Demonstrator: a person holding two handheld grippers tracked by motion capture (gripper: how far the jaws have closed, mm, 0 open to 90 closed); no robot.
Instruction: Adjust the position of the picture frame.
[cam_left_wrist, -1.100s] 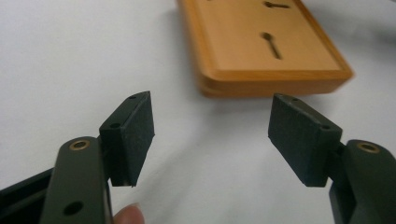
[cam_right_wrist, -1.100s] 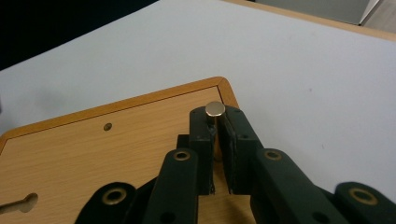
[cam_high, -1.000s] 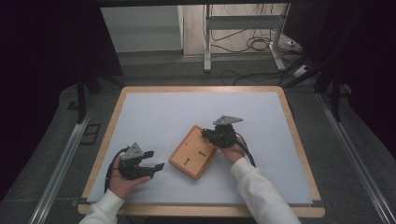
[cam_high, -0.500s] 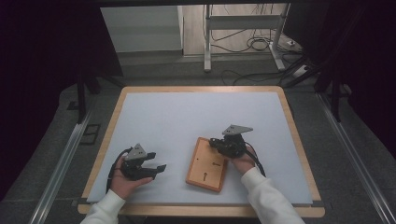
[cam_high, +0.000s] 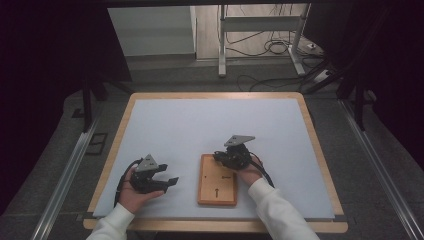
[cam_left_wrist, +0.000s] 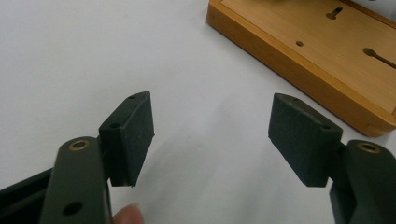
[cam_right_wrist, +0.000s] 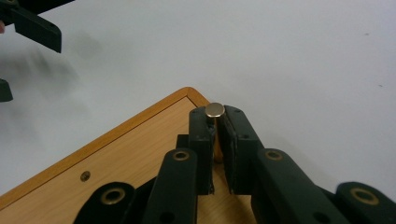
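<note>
A dark room with cables on the floor surrounds a wood-rimmed table (cam_high: 320, 150) topped with a pale sheet. On it, near the person's edge and between the two hands, lies a flat wooden board (cam_high: 218, 180), its long axis running away from the person, keyhole slots and small holes in its face. The right gripper (cam_high: 227, 159) sits over the board's far right corner, jaws nearly shut on a small upright brass peg (cam_right_wrist: 215, 116) with a flat round head; how the peg's foot meets the board is hidden between the pads. The left gripper (cam_high: 170, 181) rests just left of the board, jaws wide apart and empty, pointing toward its long side. The right hand is clearly nearer, already over the board.
</note>
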